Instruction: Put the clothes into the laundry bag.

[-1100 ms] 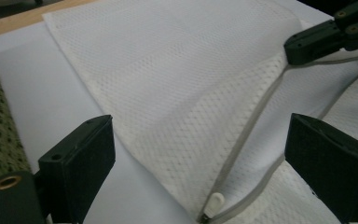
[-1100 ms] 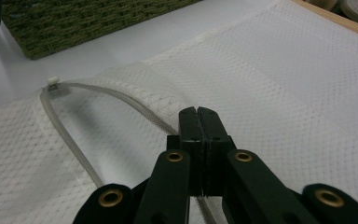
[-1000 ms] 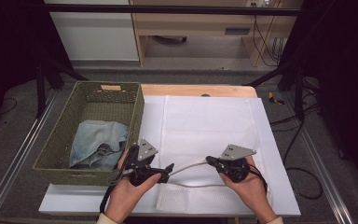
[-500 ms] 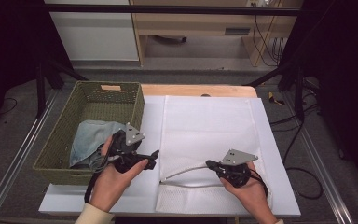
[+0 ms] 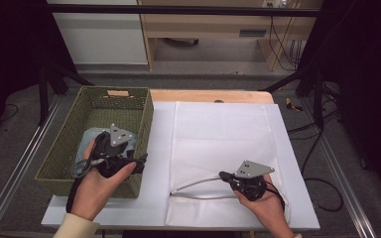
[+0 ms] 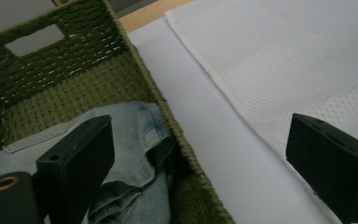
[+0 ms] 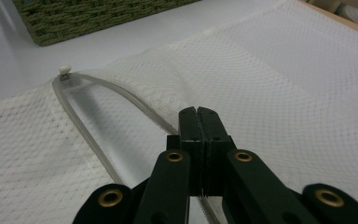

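Observation:
A white mesh laundry bag (image 5: 223, 134) lies flat on the white tabletop, its zipped mouth gaping near the front edge. My right gripper (image 5: 222, 175) is shut on the upper zipper edge of that mouth (image 7: 198, 114), lifting it a little. The zipper pull (image 7: 65, 70) sits at the far end of the opening. My left gripper (image 5: 139, 163) hovers over the near right corner of a green woven basket (image 5: 146, 111). Its jaws stand wide open (image 6: 200, 158) and hold nothing, one over the jeans and one over the table. Folded light-blue jeans (image 6: 140, 135) lie inside the basket (image 6: 51, 65).
The white board (image 5: 158, 134) shows as a bare strip between basket and bag. A wooden table edge (image 5: 208, 95) runs along the back. Black stand legs and cables (image 5: 322, 129) lie on the floor to the right.
My left hand has moved left and upward, from beside the bag's mouth to above the basket's near corner. The right hand stays put, still clamped on the zipper edge.

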`<state>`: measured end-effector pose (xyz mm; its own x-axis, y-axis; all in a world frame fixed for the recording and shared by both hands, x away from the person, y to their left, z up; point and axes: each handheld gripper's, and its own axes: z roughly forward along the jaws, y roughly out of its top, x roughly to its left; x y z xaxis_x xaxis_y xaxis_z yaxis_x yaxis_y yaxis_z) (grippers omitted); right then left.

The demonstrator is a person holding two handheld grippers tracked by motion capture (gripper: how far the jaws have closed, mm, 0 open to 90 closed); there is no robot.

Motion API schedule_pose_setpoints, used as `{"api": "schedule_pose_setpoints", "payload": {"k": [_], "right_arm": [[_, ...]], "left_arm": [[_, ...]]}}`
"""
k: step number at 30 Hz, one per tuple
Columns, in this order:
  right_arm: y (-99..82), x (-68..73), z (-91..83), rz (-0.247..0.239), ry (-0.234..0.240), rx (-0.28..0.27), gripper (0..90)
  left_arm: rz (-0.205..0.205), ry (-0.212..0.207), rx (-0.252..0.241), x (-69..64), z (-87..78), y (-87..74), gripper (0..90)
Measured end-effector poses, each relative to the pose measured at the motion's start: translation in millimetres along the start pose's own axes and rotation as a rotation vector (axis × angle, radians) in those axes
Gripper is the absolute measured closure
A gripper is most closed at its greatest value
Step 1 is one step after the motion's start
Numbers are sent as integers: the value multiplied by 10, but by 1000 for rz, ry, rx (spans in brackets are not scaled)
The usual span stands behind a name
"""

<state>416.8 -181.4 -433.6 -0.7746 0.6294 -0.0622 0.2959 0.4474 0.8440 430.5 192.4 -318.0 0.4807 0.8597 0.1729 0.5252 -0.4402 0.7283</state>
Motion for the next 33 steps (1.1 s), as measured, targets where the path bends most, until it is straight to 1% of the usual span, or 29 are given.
{"api": "schedule_pose_setpoints", "payload": {"k": [4,6,8,10,12,17,22,33], "right_arm": [[4,-4,-7,-2,-1,-8,898],[-3,-11,-7,1,1,-7,898],[-8,-9,-2,2,3,-4,898],[-8,-8,0,-1,1,-2,898],[-8,-4,3,0,2,1,898],[-16,0,22,-4,5,13,898],[-15,1,14,-6,3,10,898],[-15,-3,15,-7,2,13,898]], "left_arm": [[-11,14,10,94,-3,-27,75],[-22,22,15,148,2,-41,76],[-37,43,12,208,1,-53,84],[-53,51,13,266,7,-67,84],[-58,57,19,311,12,-82,83],[-58,62,28,380,-7,-113,80],[-59,70,37,449,-37,-134,74],[-50,75,56,558,-82,-126,68]]}}
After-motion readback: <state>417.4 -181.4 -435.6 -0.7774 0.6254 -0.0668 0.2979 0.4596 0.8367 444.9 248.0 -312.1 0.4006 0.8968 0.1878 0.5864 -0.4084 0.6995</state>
